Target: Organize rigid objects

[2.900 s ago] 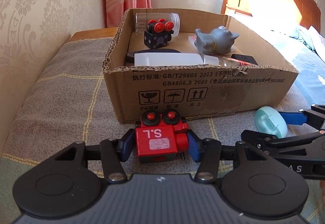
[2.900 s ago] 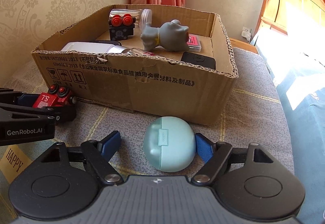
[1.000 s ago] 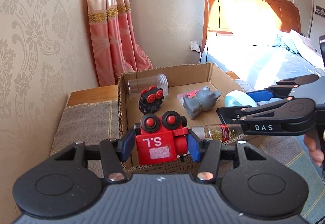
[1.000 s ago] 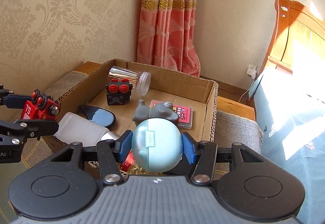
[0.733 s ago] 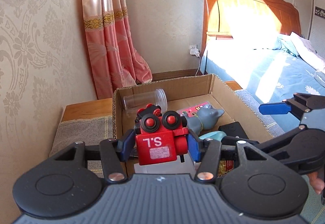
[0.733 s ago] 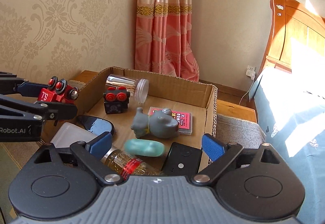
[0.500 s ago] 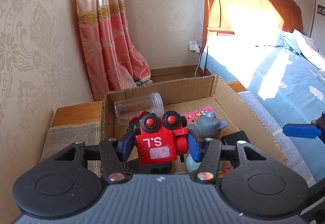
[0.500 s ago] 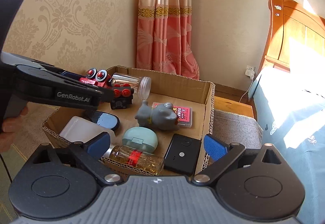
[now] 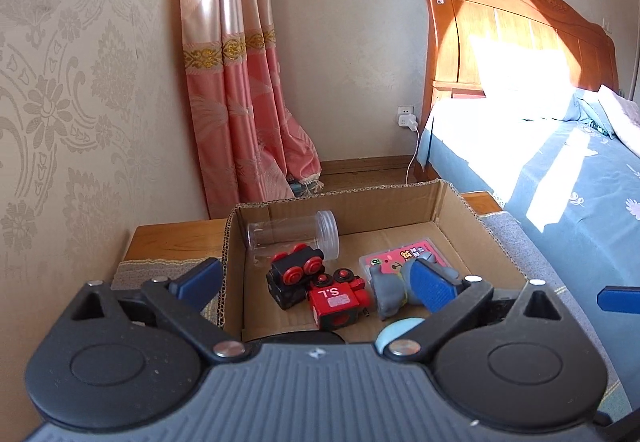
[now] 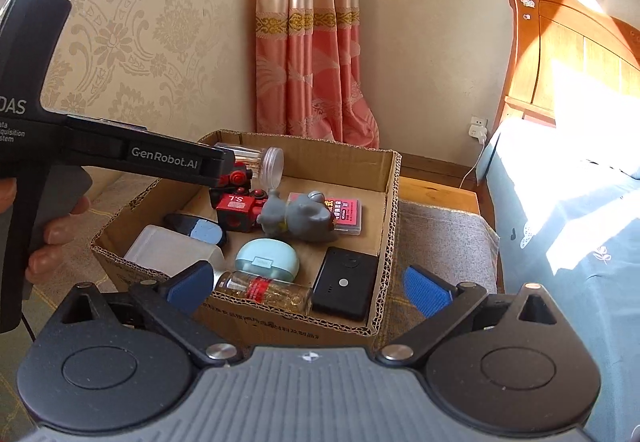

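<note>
One cardboard box sits on a checked cloth beside the bed. Inside lie two toy train cars: the red one marked "S.L", and just beyond it, to the left, a black one with red wheels. There are also one clear jar on its side at the far left corner, one grey animal figure, one pink card pack partly under that figure, one mint-green case, one small glass bottle against the near wall, one black device, one white tub and one dark oval thing, possibly a brush.

The left gripper hangs over the box, its jaws opening, nothing between them. The right gripper is likewise opening wide and grips nothing.
</note>
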The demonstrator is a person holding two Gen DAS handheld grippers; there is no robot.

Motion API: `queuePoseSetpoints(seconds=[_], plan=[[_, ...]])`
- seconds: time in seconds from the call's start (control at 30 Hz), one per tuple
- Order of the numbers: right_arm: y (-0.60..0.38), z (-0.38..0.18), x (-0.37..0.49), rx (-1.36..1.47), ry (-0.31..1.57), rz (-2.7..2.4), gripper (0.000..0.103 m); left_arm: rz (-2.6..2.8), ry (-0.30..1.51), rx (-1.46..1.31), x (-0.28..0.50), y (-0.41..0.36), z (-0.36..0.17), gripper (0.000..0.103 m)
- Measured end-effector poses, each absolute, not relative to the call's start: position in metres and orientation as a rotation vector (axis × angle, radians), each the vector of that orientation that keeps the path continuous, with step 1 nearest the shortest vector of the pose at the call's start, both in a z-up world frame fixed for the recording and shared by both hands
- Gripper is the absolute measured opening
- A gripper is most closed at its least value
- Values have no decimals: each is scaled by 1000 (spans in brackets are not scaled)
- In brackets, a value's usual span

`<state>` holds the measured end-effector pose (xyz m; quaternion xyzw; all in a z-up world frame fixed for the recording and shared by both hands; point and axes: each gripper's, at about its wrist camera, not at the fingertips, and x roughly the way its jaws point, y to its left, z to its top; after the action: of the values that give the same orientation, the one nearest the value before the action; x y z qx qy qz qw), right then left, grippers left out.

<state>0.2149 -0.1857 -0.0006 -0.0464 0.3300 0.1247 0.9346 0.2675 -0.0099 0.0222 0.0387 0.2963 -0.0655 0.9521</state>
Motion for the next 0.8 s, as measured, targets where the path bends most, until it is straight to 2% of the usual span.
queuePoseSetpoints(seconds=[0.17,0.5,0.8], plan=[[-186,4,205,-59,716,200,103,-74,590,94,233,-3,29,103],[-179,7,169,-36,761,48,103,3,750,83,176,9,24,102],[-171,13,139,-28,774,23,103,2,750,74,138,12,30,102]])
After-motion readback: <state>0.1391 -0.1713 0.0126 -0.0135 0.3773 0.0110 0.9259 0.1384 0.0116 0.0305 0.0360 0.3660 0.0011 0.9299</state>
